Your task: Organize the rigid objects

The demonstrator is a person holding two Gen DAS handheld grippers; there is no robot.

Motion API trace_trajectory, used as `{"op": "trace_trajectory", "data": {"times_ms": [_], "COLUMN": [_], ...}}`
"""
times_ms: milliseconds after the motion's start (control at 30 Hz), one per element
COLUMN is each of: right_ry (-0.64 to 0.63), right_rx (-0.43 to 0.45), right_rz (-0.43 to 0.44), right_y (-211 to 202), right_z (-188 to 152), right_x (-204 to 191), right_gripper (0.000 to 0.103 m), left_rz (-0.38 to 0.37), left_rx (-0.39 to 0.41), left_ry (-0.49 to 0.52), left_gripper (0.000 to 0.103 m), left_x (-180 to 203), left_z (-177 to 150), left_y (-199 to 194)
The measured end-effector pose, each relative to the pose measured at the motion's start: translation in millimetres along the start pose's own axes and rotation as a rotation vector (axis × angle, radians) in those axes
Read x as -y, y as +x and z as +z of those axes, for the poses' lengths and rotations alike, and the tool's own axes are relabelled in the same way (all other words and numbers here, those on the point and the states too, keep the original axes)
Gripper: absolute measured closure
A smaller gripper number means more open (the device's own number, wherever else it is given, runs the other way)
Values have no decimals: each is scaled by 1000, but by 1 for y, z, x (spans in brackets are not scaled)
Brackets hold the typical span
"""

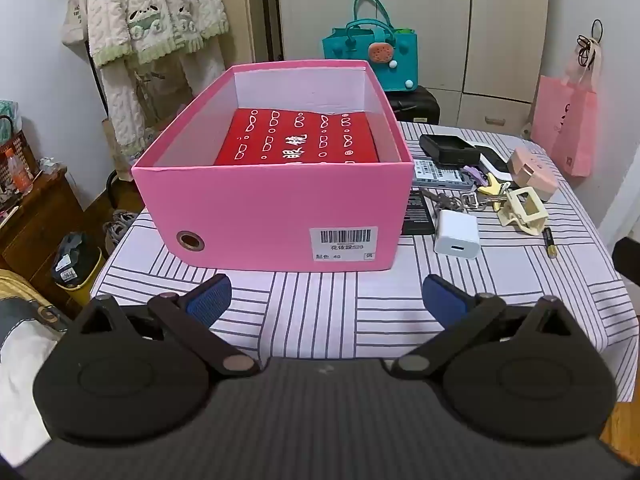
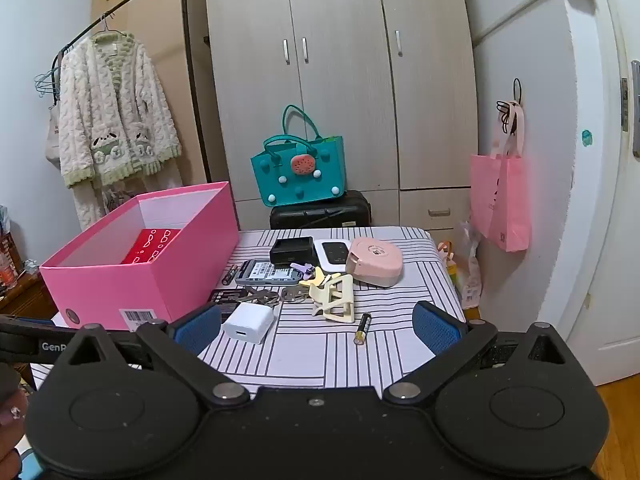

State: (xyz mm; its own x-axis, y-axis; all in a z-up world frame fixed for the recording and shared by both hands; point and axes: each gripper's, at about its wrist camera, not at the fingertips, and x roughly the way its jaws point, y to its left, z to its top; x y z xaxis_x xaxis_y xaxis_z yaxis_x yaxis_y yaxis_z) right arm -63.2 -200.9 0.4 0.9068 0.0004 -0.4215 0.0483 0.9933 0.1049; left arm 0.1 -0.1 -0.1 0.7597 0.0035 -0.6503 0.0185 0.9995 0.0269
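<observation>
Your left gripper [image 1: 326, 298] hangs released over the near edge of the striped table [image 1: 320, 312], fingers spread wide with nothing between them, facing the pink box [image 1: 272, 216]. Inside the box lies a red case [image 1: 298, 138]; its near end is hidden behind the box's front wall. Your right gripper [image 2: 316, 326] is likewise spread and holds nothing, hovering near the table's front edge, right of the box.

The loose things sit in a cluster right of the box. Nearest you are a white charger [image 2: 249, 322], a cream hair claw [image 2: 335, 298] and a battery [image 2: 363, 328] lying apart to the right. A bunch of keys [image 2: 276, 295] lies just behind the charger, partly tucked under the claw. Farther back are a grey device [image 2: 266, 272], a black case [image 2: 292, 251] and a pink tape dispenser [image 2: 374, 262]. A flat black item [image 2: 228, 300] beside the box is partly covered by the charger and your left finger, so you cannot tell what it is.
</observation>
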Motion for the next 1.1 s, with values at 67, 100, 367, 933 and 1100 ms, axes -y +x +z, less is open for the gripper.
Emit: {"op": "trace_trajectory", "data": {"times_ms": [67, 100, 367, 933, 1100], "right_ry": [-2, -2, -5, -18, -20], "right_rx": [-3, -3, -2, -7, -9], "right_rz": [2, 2, -1, -29, -42], "right_y": [0, 0, 0, 4, 4], "right_z": [0, 0, 1, 1, 0], "right_x": [0, 0, -3, 0, 1], "right_gripper": [0, 0, 0, 0, 0], "left_rz": [-1, -3, -26, -122, -118], "left_rx": [-2, 0, 20, -1, -1], "left_ry": [1, 0, -8, -49, -50], "left_gripper": [0, 0, 0, 3, 3], "left_x": [0, 0, -4, 2, 3], "left_z": [0, 0, 0, -4, -4], "left_y": [0, 0, 3, 8, 8]}}
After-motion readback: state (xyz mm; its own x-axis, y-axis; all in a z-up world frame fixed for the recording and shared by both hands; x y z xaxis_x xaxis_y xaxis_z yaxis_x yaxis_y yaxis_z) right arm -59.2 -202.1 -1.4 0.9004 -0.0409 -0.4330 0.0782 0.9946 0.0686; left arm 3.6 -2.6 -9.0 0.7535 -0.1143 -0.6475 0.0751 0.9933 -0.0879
